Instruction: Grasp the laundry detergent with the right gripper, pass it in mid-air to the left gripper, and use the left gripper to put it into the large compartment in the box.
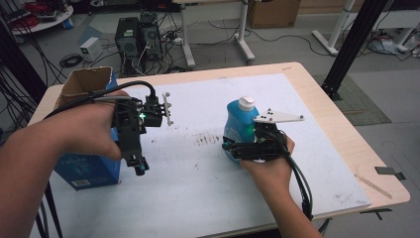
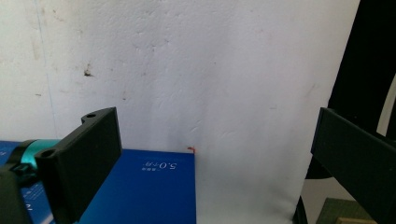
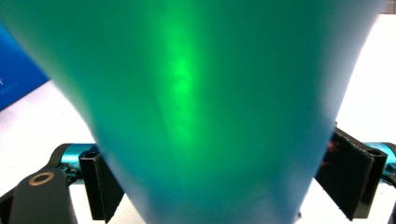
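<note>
The right gripper (image 1: pixel 229 147) has the blue bottle (image 1: pixel 237 124) sitting between its fingers (image 3: pixel 348 179), low on the body, with the white cap (image 1: pixel 246 102) sticking up well above them. In the right gripper view the bottle is a big blue-green blur that runs from one finger to the other (a green light glows on its side), and both fingers look like they're right against its sides, so I'd call it pinched. The bottle stands upright on the white surface (image 1: pixel 198 168), with the holding hand (image 1: pixel 267 166) just behind it.

The left gripper (image 1: pixel 140 168) is well off to the other side, pointing down. Its fingers (image 2: pixel 79 163) are spread wide with nothing between them, just bare white surface showing in the gap. Right below and beside those fingers is the blue box (image 2: pixel 144 186), its corner ending just short of the middle of the gap. In the high view that box sits partly under the left hand (image 1: pixel 94 126), and an open cardboard box (image 1: pixel 86 82) stands just beyond the hand.
</note>
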Motion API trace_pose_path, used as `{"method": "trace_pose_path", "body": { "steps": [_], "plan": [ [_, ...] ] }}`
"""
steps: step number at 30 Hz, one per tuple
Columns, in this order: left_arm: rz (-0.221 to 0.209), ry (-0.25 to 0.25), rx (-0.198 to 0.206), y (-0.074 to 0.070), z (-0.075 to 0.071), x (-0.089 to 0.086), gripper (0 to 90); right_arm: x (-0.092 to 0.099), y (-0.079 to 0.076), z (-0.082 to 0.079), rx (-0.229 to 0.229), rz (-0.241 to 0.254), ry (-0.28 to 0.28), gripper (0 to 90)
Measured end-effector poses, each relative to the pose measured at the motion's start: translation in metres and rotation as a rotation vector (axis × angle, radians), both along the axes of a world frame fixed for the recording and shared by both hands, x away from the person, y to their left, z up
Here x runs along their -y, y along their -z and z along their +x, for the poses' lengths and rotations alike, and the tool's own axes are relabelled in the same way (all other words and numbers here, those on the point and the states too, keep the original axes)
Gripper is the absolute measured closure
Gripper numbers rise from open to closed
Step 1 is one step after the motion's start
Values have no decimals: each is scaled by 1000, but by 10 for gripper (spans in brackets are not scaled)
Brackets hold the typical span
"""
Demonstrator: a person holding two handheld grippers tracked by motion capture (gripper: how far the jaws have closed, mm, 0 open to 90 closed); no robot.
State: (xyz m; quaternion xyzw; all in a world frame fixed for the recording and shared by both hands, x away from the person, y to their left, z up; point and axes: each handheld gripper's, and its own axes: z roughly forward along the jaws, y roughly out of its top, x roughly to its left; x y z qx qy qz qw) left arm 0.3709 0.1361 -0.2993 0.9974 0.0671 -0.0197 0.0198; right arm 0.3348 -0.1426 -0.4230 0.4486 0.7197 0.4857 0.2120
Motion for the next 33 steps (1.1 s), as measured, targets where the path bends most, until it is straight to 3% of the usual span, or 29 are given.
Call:
{"method": "trace_pose_path", "body": {
  "steps": [33],
  "plan": [
    [9, -6, -12, 2, 1, 1, 18, -4, 3, -4, 61, -4, 56, 293]
  ]
}}
